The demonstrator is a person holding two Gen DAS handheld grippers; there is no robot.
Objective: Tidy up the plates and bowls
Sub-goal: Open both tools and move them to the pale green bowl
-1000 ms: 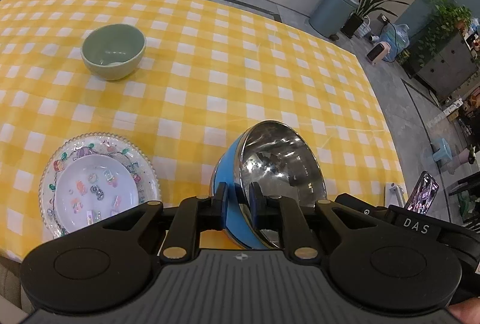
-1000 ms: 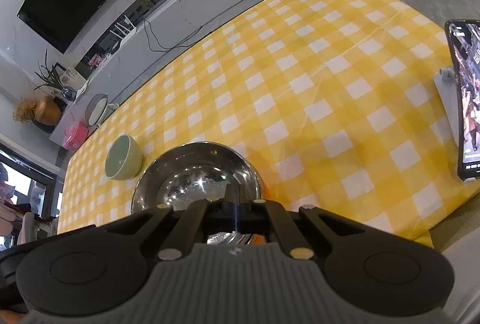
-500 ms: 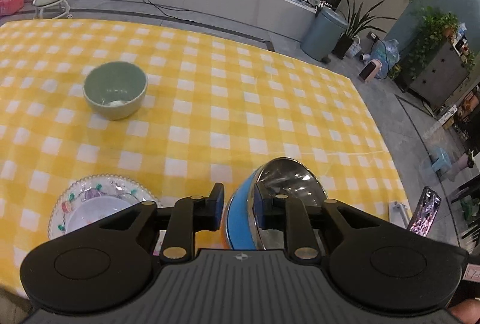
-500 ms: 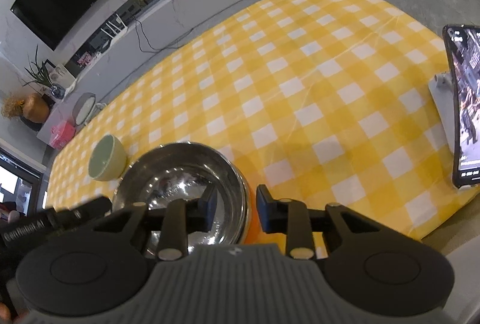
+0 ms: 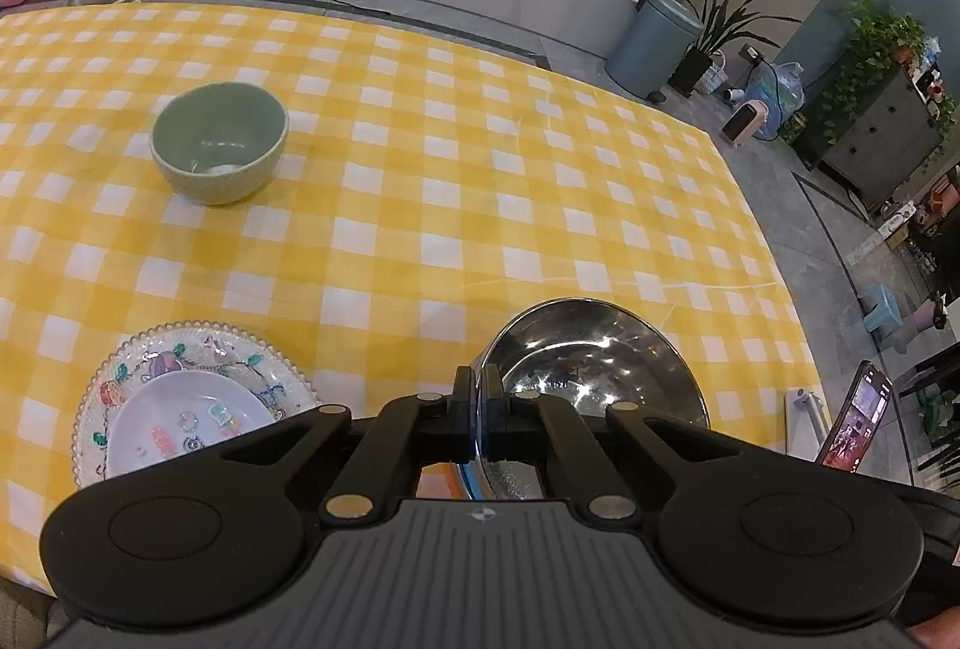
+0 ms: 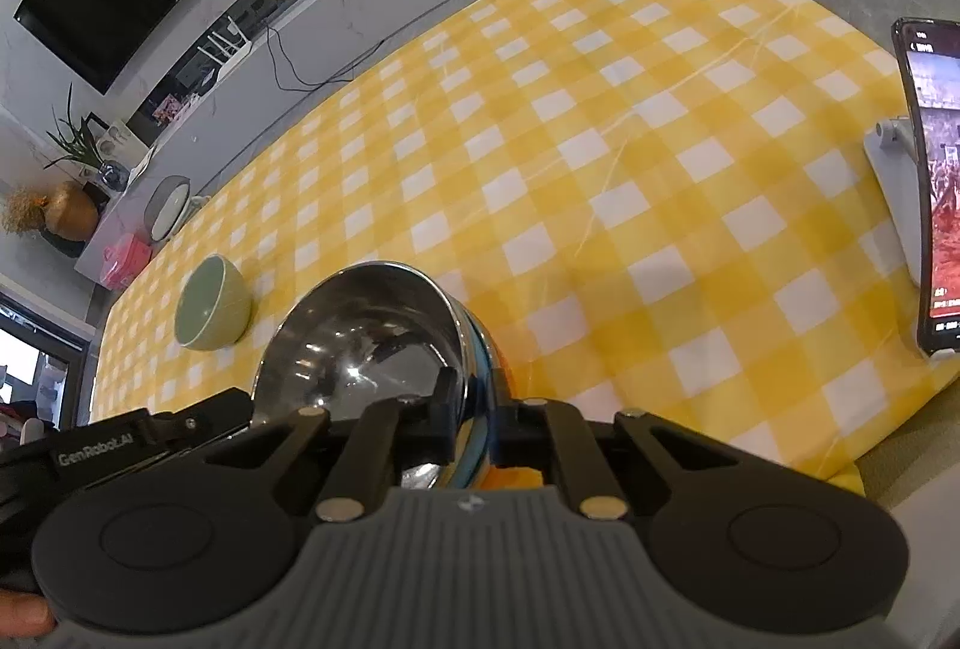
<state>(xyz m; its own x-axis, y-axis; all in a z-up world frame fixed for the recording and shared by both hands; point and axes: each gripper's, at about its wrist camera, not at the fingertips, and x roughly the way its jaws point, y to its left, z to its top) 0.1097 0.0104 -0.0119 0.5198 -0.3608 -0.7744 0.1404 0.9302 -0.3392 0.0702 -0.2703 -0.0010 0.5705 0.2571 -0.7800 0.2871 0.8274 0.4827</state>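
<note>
"GenRobot.AI" on left tongs [image 6: 138, 448] casing; both tongs, left and right tongs [image 6: 471, 412], clamped on steel bowl [image 5: 594, 361] rim (base hidden); phone [image 6: 933, 193] text illegible.

Black left gripper [image 5: 479, 409] pinched on the rim of a shiny stainless-steel bowl [image 5: 591, 367], yellow-and-white checked tablecloth [image 5: 456, 205], pale green ceramic bowl [image 5: 219, 141] farther back, small white plate [image 5: 189, 424] on a bead-edged patterned plate [image 5: 180, 349], smartphone [image 5: 855, 424] upright at right.

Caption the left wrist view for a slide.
Left gripper clamps the steel bowl's rim, beside stacked plates and a green bowl.
</note>
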